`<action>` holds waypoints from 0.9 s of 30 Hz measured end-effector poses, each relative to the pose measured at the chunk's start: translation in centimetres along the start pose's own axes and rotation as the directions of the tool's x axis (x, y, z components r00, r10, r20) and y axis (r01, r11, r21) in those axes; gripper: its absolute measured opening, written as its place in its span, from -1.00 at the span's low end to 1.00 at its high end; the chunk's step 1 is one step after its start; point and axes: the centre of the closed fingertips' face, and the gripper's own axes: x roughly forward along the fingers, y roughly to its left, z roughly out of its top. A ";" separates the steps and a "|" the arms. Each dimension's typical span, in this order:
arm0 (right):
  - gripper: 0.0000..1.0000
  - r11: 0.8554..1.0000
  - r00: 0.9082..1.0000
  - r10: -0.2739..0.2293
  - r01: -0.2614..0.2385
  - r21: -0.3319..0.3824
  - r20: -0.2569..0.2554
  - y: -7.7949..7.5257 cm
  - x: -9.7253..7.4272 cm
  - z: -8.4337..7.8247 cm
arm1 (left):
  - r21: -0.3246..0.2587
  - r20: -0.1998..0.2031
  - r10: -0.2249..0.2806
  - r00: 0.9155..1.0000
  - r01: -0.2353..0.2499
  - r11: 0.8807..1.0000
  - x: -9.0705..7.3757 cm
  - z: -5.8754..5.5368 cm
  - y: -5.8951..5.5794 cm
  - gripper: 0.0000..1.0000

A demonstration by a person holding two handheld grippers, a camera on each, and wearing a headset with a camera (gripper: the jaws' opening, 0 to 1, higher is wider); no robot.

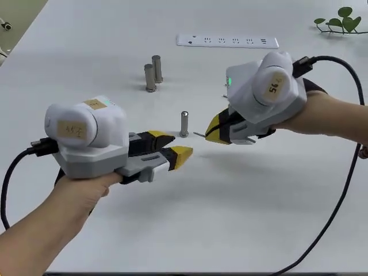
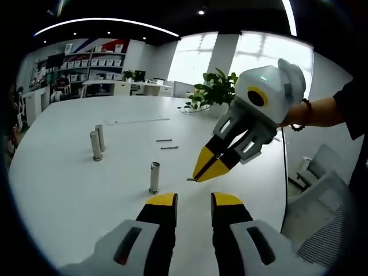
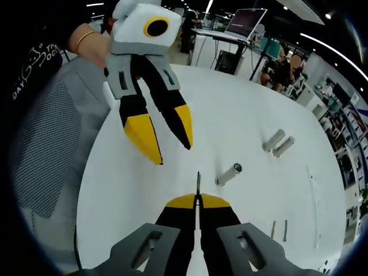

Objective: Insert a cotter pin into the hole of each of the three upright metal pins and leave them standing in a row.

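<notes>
Right claw (image 1: 211,133) pinches a cotter pin (image 1: 199,135) just beside the nearest metal pin (image 1: 184,124); left claw (image 1: 177,148), held level, is spread.

**Grippers.** My left gripper (image 1: 174,148) and right gripper (image 1: 209,135) have smooth light-grey plastic shells with a soft sheen; their black jaws are tipped in matt yellow.
**Cotter pin** (image 1: 199,134): thin dark metal wire.
**Near pin** (image 1: 184,123) and **rear pin pair** (image 1: 153,73): grey metal, dully shining.
**Table** (image 1: 241,224): smooth, matt white.
**Power strip** (image 1: 227,41): white plastic.
**Cable** (image 1: 344,198): black, rubbery.
</notes>
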 end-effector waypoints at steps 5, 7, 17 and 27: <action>-1.00 0.999 1.000 0.004 -0.004 -0.043 0.014 0.8 -0.3 1.2 | -0.045 0.012 -0.011 1.000 0.011 0.999 -0.1 0.2 -0.2 -0.64; -1.00 0.998 1.000 0.010 -0.009 -0.060 0.020 1.2 -0.4 1.7 | -0.062 0.017 -0.013 1.000 0.014 0.998 -0.2 0.3 -0.3 -0.66; -1.00 0.996 0.999 0.021 -0.017 -0.086 0.042 1.9 -0.6 2.4 | -0.119 0.025 -0.026 0.999 0.029 0.993 -0.1 0.5 -0.6 -0.84; -1.00 0.994 0.998 0.028 -0.023 -0.105 0.051 2.3 -0.5 2.7 | -0.143 0.038 -0.037 0.999 0.043 0.989 0.1 0.9 -0.9 -0.92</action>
